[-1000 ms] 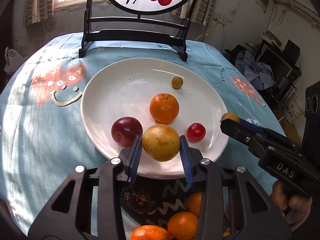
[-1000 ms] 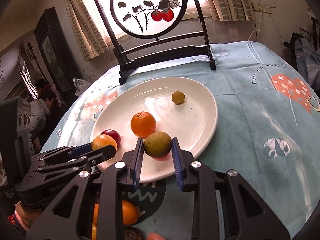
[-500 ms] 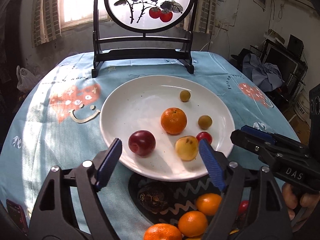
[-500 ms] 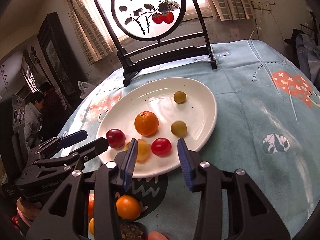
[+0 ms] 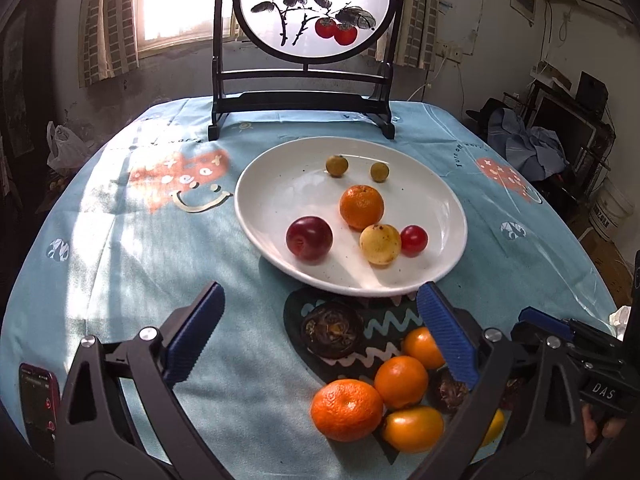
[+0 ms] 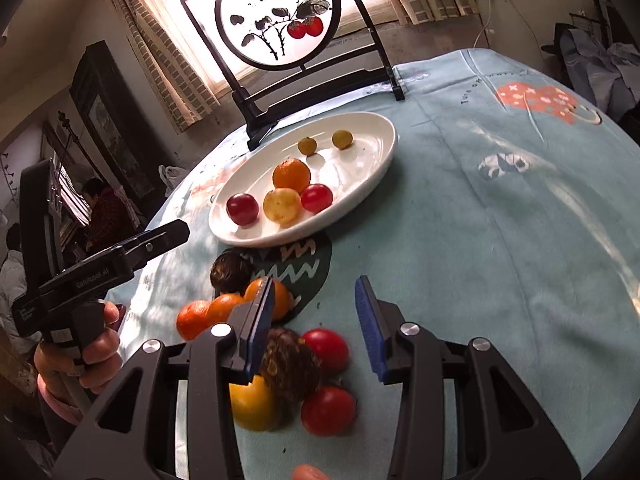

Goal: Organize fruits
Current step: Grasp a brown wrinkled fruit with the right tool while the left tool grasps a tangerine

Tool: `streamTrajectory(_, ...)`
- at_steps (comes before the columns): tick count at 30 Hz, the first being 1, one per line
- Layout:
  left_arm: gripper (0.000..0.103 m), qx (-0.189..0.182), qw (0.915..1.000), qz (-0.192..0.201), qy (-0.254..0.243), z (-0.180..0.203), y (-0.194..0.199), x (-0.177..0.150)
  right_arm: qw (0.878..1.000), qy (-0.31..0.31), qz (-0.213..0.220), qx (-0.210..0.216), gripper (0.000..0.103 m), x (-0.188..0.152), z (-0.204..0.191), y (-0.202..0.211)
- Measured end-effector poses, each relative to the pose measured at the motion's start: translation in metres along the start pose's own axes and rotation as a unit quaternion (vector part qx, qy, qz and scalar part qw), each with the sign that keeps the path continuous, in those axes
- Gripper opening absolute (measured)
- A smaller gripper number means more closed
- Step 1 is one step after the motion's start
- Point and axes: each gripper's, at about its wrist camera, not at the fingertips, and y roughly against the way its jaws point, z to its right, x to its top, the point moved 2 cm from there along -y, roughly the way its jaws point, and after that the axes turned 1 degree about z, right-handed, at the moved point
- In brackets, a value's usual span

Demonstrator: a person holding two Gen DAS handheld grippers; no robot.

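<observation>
A white plate [image 5: 448, 204] [image 6: 376, 148] holds an orange [image 5: 361, 206], a dark red plum [image 5: 309, 238], a yellow fruit [image 5: 380, 244] [image 6: 282, 205], a red cherry tomato [image 5: 414, 241] and two small green fruits [image 5: 337, 165]. Loose fruits lie on the cloth nearer me: oranges [image 5: 346, 409], dark wrinkled fruits [image 5: 332, 329], red tomatoes [image 6: 325, 350], a yellow one [image 6: 252, 404]. My left gripper [image 5: 320, 336] is open and empty, in front of the plate. My right gripper [image 6: 314, 324] is open and empty above the loose pile; it also shows in the left wrist view [image 5: 560, 336].
A black-framed round painted screen [image 5: 304, 52] stands at the table's far side behind the plate. A phone [image 5: 38, 408] lies at the near left edge. The blue tablecloth [image 6: 520, 208] covers the round table. Clutter stands off to the right [image 5: 560, 136].
Both grippers let go of their fruits onto the plate, opened and pulled back toward me. The yellow fruit and a green fruit now rest on the plate.
</observation>
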Motion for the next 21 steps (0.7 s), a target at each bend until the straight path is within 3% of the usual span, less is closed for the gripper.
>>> streamTrajectory(10,0.099,0.014,0.9994,0.0,0.032,-0.025,0.01,-0.014,1.0,0.01,-0.012,0.024,0.045,-0.015,-0.011,0.008)
streamTrajectory(12,0.099,0.02,0.9994,0.002,0.028,-0.025,0.012,-0.017,0.999,0.021,-0.024,0.02,0.047,-0.018,-0.017,0.005)
streamTrajectory(13,0.099,0.024,0.9994,0.003,0.026,-0.026,0.013,-0.019,0.999,0.026,-0.031,0.018,0.054,-0.019,-0.019,0.003)
streamTrajectory(21,0.099,0.039,0.9989,-0.004,0.025,-0.034,0.013,-0.028,0.998,0.052,-0.046,0.0,0.054,-0.023,-0.028,-0.003)
